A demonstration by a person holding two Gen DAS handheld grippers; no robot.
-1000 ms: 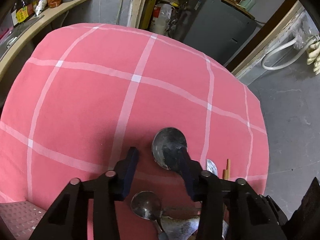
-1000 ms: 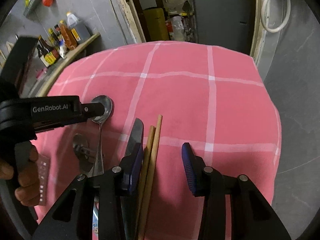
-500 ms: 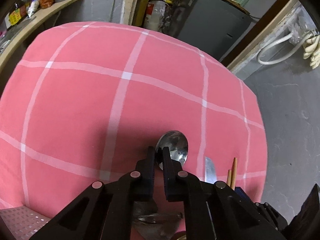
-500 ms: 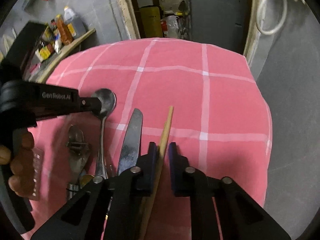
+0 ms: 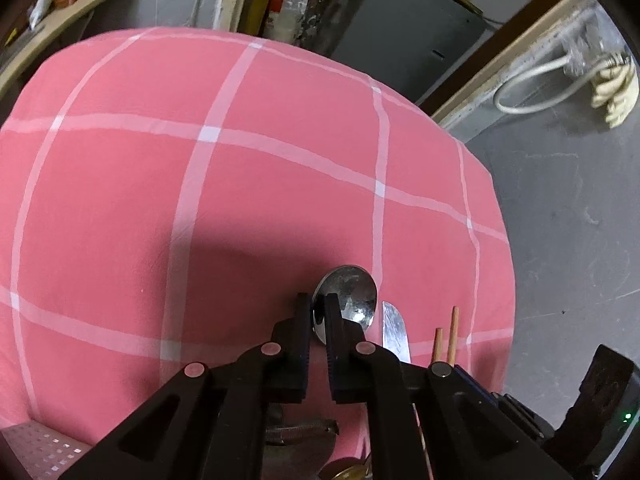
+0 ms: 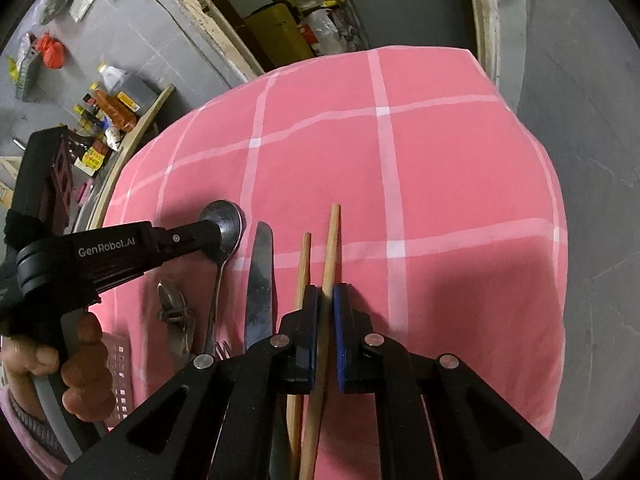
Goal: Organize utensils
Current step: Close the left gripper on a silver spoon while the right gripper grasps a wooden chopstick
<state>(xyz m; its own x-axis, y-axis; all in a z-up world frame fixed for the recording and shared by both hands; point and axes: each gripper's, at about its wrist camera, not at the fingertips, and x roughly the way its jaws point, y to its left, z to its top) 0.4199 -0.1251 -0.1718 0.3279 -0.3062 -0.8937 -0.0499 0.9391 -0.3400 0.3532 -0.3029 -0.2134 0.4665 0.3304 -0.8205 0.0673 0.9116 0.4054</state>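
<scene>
I'm clamping both tools at once. My left gripper (image 5: 318,312) has its jaws nearly closed, pinching the rim of the shiny round-bowled steel spoon (image 6: 224,226) where the bowl meets the handle; the spoon is lying on the pink white-checked cloth (image 5: 280,184) covering the counter. My right gripper (image 6: 326,300) has its jaws drawn in tight on the longer pale wooden chopstick (image 6: 331,240), which is running up between the blue pads (image 6: 341,320). The shorter wooden chopstick (image 6: 304,260) is lying just beside it on the left, outside the grip. The flat steel table knife (image 6: 259,280) is sitting between spoon and chopsticks, and a dull metal clip-like tool (image 6: 172,308) is lying left of the spoon handle. A pink perforated tray (image 6: 118,376) is sitting at the near left, by the person's hand (image 6: 80,360).

Judging this as lining pieces up in parallel. Doing it well: I'm wanting to keep the chopstick pinched mid-shaft so it isn't pivoting, lift only slightly, and slide it alongside its partner with tips level. The spoon grip looks shallow on curved metal, so it could be slipping; move slowly, and keep both tools clear of the knife.
</scene>
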